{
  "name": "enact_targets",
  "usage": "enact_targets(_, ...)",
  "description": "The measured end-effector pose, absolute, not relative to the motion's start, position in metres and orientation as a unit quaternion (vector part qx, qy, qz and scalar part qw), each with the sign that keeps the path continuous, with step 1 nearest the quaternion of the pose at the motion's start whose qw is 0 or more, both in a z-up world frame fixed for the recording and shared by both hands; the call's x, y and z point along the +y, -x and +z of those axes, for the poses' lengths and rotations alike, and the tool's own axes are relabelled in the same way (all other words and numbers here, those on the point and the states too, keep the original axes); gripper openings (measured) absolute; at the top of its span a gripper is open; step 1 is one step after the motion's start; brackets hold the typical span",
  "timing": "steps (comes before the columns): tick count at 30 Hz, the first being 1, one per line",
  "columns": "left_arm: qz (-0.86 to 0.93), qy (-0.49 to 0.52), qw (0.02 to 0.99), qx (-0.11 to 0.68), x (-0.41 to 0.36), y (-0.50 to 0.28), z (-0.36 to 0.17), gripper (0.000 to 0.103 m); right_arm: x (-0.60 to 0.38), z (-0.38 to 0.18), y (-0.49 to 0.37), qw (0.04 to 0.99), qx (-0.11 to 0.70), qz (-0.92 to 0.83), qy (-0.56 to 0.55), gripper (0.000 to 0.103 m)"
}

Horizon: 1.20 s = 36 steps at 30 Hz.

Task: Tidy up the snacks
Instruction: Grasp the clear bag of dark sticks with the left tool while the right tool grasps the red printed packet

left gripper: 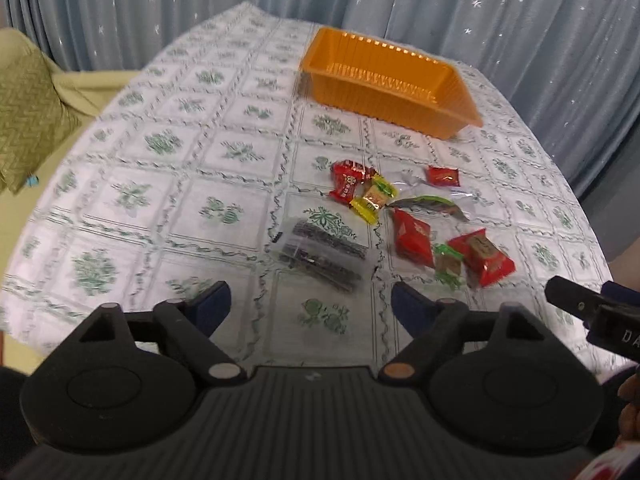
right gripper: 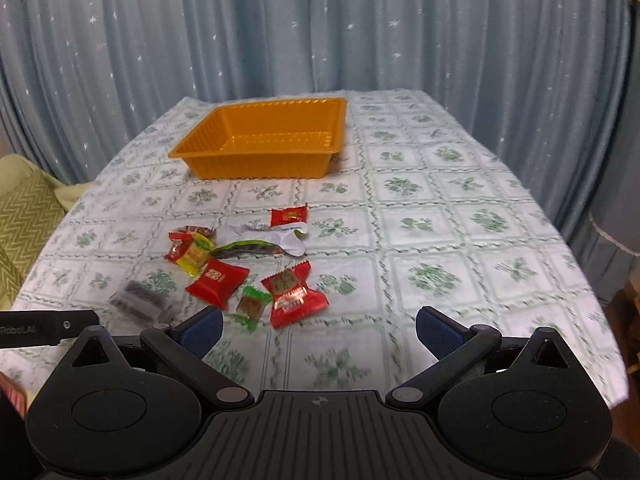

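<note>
An empty orange plastic tray [left gripper: 452, 98] [right gripper: 256, 162] stands at the far side of the table. Several wrapped snacks lie in a loose cluster in front of it: red packets [left gripper: 412, 236] [right gripper: 216, 280], a yellow candy [left gripper: 372, 200] [right gripper: 194, 256], a green candy [left gripper: 448, 264] [right gripper: 250, 304], a long green-and-clear packet [left gripper: 432, 202] [right gripper: 256, 246] and a clear packet of dark seaweed [left gripper: 320, 254] [right gripper: 138, 296]. My left gripper [left gripper: 310, 300] is open and empty just short of the seaweed packet. My right gripper [right gripper: 318, 326] is open and empty, right of the cluster.
The table wears a white cloth with green floral squares [left gripper: 160, 184] [right gripper: 460, 240]. Blue starred curtains [right gripper: 320, 32] hang behind. A green cushioned seat [left gripper: 28, 112] [right gripper: 20, 216] is at the left. The right gripper's body [left gripper: 592, 312] shows at the left wrist view's right edge.
</note>
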<state>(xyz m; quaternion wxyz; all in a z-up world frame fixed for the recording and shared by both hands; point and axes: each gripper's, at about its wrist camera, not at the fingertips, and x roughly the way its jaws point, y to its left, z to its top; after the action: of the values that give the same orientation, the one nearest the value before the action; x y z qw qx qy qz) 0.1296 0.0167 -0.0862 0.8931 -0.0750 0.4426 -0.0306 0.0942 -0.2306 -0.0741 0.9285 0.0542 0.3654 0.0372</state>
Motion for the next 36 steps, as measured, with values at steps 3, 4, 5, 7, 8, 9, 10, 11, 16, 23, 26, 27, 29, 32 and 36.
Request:
enact_targets(3, -0.031, 0.082, 0.887, 0.454, 0.012, -0.147, -0.102, 0.077, -0.231, -0.087, -0.115, 0.929, 0.363, 0.049, -0.044, 0.088)
enact_targets(4, -0.033, 0.086, 0.883, 0.459, 0.010, -0.151, -0.107, 0.075, -0.232, -0.091, -0.120, 0.929, 0.365, 0.048, -0.045, 0.087)
enact_targets(5, -0.034, 0.090, 0.881, 0.464, 0.009, -0.156, -0.112, 0.074, -0.233, -0.094, -0.125, 0.928, 0.367, 0.046, -0.046, 0.087)
enact_targets(7, -0.037, 0.101, 0.874, 0.474, 0.006, -0.163, -0.121, 0.067, -0.237, -0.101, -0.134, 0.927, 0.369, 0.049, -0.053, 0.087)
enact_targets(8, -0.039, 0.107, 0.872, 0.477, 0.005, -0.166, -0.124, 0.067, -0.238, -0.104, -0.137, 0.927, 0.368, 0.049, -0.055, 0.087)
enact_targets(9, -0.042, 0.111, 0.871, 0.477, 0.003, -0.168, -0.126, 0.067, -0.238, -0.106, -0.139, 0.927, 0.367, 0.049, -0.055, 0.087)
enact_targets(10, -0.043, 0.112, 0.872, 0.475, 0.001, -0.170, -0.128, 0.067, -0.239, -0.108, -0.141, 0.928, 0.366, 0.049, -0.057, 0.087)
enact_targets(11, -0.044, 0.112, 0.872, 0.474, 0.000, -0.172, -0.130, 0.067, -0.240, -0.111, -0.143, 0.928, 0.366, 0.048, -0.059, 0.087)
enact_targets(16, -0.038, 0.123, 0.874, 0.468, -0.002, -0.184, -0.136, 0.067, -0.243, -0.118, -0.148, 0.925, 0.371, 0.041, -0.072, 0.087)
enact_targets(23, -0.034, 0.129, 0.879, 0.458, 0.002, -0.204, -0.137, 0.067, -0.244, -0.123, -0.149, 0.923, 0.373, 0.040, -0.079, 0.087)
enact_targets(26, -0.034, 0.092, 0.883, 0.459, -0.004, -0.210, -0.138, 0.065, -0.240, -0.125, -0.150, 0.924, 0.374, 0.042, -0.072, 0.087)
enact_targets(27, -0.036, 0.081, 0.884, 0.459, -0.006, -0.210, -0.139, 0.063, -0.239, -0.126, -0.151, 0.924, 0.374, 0.044, -0.069, 0.087)
enact_targets(29, -0.037, 0.054, 0.886, 0.460, -0.009, -0.208, -0.139, 0.059, -0.237, -0.127, -0.152, 0.923, 0.376, 0.043, -0.064, 0.087)
enact_targets(32, -0.036, 0.030, 0.890, 0.454, -0.011, -0.203, -0.140, 0.051, -0.235, -0.128, -0.153, 0.924, 0.374, 0.046, -0.059, 0.087)
enact_targets(36, -0.045, 0.010, 0.891, 0.453, -0.009, -0.198, -0.140, 0.043, -0.229, -0.127, -0.154, 0.926, 0.369, 0.056, -0.048, 0.087)
